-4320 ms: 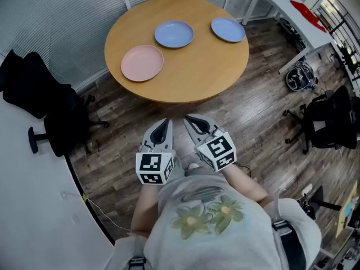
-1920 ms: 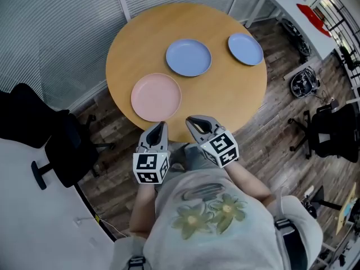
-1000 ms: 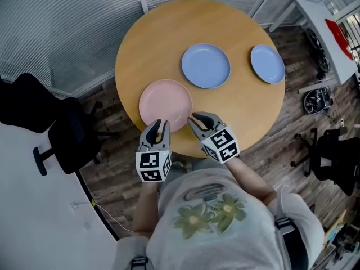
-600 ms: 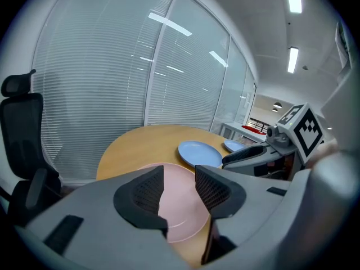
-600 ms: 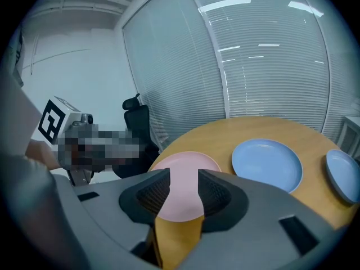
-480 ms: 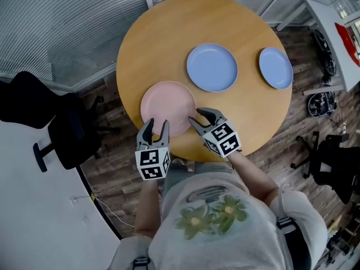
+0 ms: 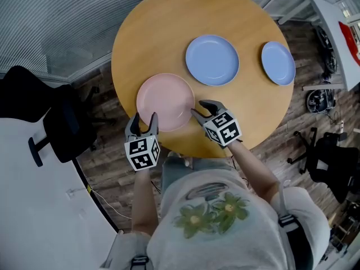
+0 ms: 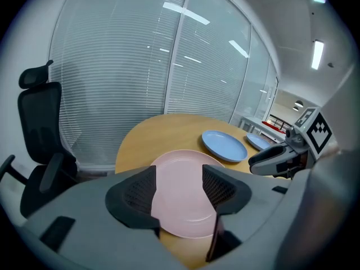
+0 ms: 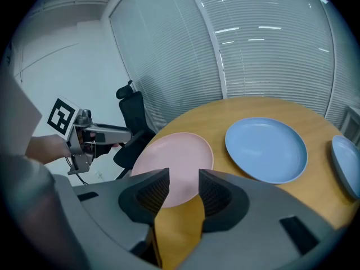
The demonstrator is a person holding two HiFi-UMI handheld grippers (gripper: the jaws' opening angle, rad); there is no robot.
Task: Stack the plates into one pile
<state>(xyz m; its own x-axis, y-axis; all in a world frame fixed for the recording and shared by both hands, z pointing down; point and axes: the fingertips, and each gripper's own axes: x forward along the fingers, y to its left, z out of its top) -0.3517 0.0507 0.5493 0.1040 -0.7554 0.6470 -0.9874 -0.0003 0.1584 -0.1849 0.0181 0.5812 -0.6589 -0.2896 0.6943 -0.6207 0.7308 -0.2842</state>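
Both grippers shifted from over floor (image 7: 292,122) onto table (image 7: 169,27) near edge. Left gripper (image 7: 143,120) now at pink plate (image 7: 165,101) 7 o'clock, right gripper (image 7: 201,108) at 4 o'clock. Jaws on both just opened, pads gripping nothing.

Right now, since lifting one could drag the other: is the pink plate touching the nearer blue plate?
Apart. The head view shows bare table between the pink plate and the nearer blue plate; the right gripper view agrees.
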